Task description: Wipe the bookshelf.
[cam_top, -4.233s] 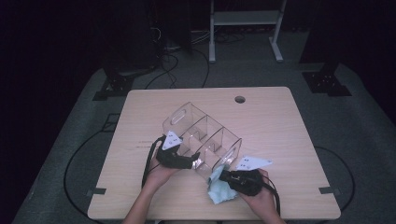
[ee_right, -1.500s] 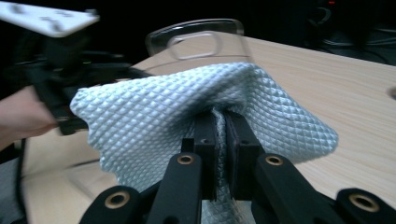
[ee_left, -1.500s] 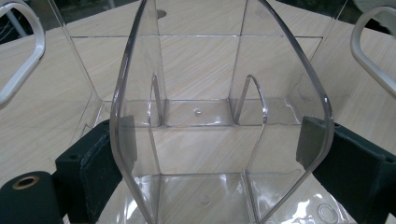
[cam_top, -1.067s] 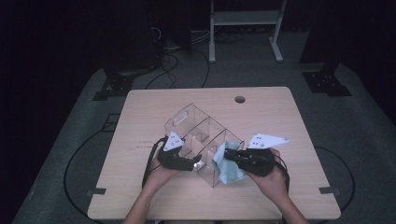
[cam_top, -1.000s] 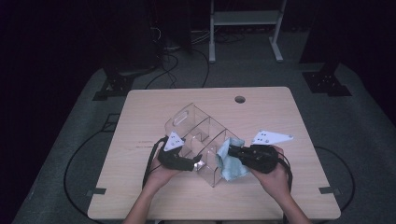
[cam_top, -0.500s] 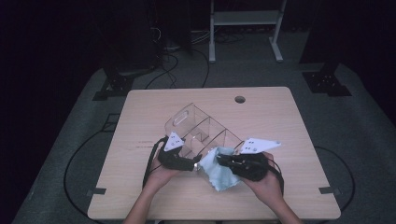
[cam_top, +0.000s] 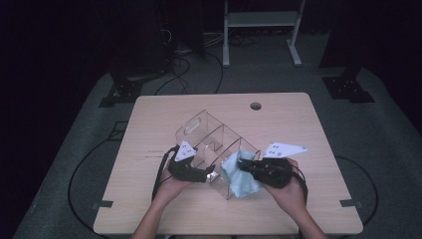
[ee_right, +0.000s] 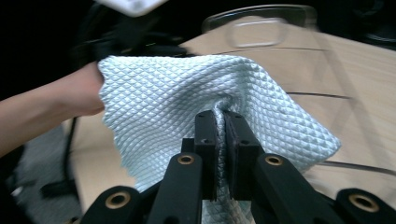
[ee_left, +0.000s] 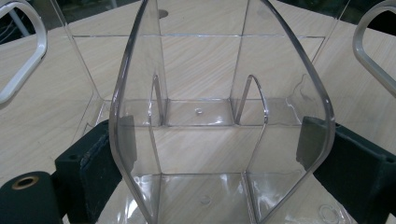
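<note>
Step in hand looks like wiping the clear plastic organizer (cam_top: pixel 214 149) w/ the light blue cloth (cam_top: pixel 238 174), so: keep the left tongs (cam_top: pixel 209 176) clamped on the organizer's near end wall so it can't slide on the worktop (cam_top: pixel 149 114), and let the right tongs (cam_top: pixel 251 168) drag the cloth flat along the outer side wall rather than bunched. In the left gripper view the pads (ee_left: pixel 100 163) sit on either side of the clear wall, spread wide, pressing it from lower left and lower right of the frame. In the right gripper view the jaws are pinched tight on a fold of cloth (ee_right: pixel 187 107) at frame centre, rest of it fanned out above and to both sides. Don't push hard, probably; thin plastic may flex or tip, and a hanging corner could snag on a divider. Organizer sits mid-frame in the high view, set diagonally, handle cut-out at its upper-left end, see-through, several compartments split by dividers, looks empty. Cloth is pale blue, waffle-textured, soft, lying against the organizer's lower-right corner, just below centre of the frame.
</note>
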`<action>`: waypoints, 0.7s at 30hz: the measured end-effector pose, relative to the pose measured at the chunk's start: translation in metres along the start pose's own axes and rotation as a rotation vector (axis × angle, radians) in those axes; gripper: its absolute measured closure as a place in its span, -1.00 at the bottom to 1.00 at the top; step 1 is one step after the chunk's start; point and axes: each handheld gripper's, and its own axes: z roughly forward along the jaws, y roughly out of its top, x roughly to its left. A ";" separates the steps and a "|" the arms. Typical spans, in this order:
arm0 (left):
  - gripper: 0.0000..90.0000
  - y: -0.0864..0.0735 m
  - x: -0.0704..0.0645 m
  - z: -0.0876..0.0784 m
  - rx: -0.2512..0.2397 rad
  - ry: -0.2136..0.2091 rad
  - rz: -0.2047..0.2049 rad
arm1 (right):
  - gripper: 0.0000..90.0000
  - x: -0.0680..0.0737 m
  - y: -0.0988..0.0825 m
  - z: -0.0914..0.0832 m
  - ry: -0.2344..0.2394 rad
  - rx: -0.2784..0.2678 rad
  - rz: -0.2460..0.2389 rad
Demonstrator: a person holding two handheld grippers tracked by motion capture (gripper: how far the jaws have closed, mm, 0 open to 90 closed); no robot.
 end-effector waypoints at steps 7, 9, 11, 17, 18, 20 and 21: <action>-0.82 0.000 0.001 0.000 -0.002 -0.004 -0.004 | 0.86 -0.002 0.001 0.000 0.007 0.004 0.023; -0.82 -0.001 0.002 0.000 0.001 -0.006 -0.001 | 0.86 0.008 0.001 0.004 0.034 0.016 -0.013; -0.81 -0.001 0.001 0.000 -0.002 -0.003 -0.005 | 0.86 0.012 0.001 0.006 0.031 0.020 -0.032; -0.81 0.000 0.001 0.000 -0.001 -0.002 0.003 | 0.86 -0.018 0.001 -0.004 -0.035 -0.009 0.039; -0.81 0.000 0.001 0.000 -0.001 -0.001 0.003 | 0.86 -0.023 0.001 -0.006 -0.050 -0.012 0.047; -0.81 0.000 0.001 0.000 -0.002 -0.002 0.001 | 0.86 -0.032 0.001 -0.008 -0.069 -0.017 0.077; -0.81 0.000 0.001 0.000 -0.001 -0.003 0.001 | 0.86 -0.032 0.001 -0.008 -0.069 -0.017 0.077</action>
